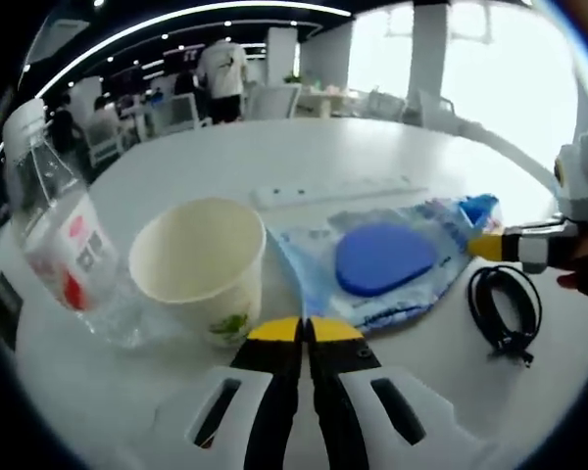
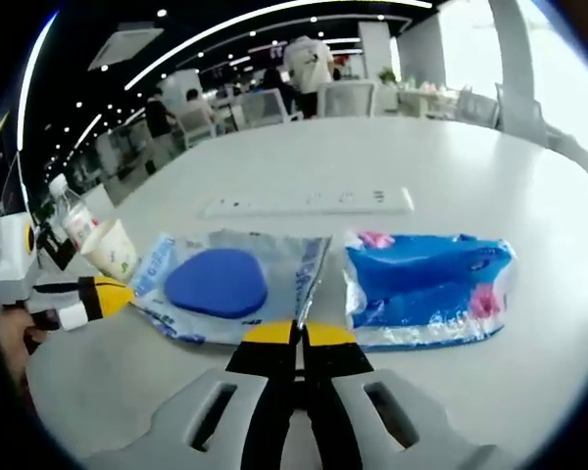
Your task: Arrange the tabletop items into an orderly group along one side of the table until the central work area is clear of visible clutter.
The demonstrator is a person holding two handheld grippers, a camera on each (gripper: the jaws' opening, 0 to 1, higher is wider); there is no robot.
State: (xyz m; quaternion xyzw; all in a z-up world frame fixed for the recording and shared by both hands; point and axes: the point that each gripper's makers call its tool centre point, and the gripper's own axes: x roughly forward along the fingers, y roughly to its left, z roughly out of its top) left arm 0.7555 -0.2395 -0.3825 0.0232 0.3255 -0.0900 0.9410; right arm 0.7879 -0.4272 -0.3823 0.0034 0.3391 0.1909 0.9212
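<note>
A paper cup [image 1: 201,264] stands just past my left gripper [image 1: 304,330], whose yellow-tipped jaws are shut with nothing between them. Left of the cup stands a clear plastic bottle [image 1: 64,245]. A clear packet with a blue oval pad [image 1: 382,259] lies to the right, next to a blue tissue pack [image 2: 426,284]. My right gripper [image 2: 299,334] is shut, its tips at the near edge of the packet [image 2: 240,279]; I cannot tell whether it pinches the plastic. In the left gripper view the right gripper [image 1: 485,245] comes in from the right at the packet's corner.
A white power strip [image 1: 338,191] lies behind the packet on the white table [image 1: 274,147]. A coiled black cable [image 1: 505,308] rests at the right. In the right gripper view the left gripper [image 2: 118,291] sits beside the cup [image 2: 113,250]. People, chairs and tables are far behind.
</note>
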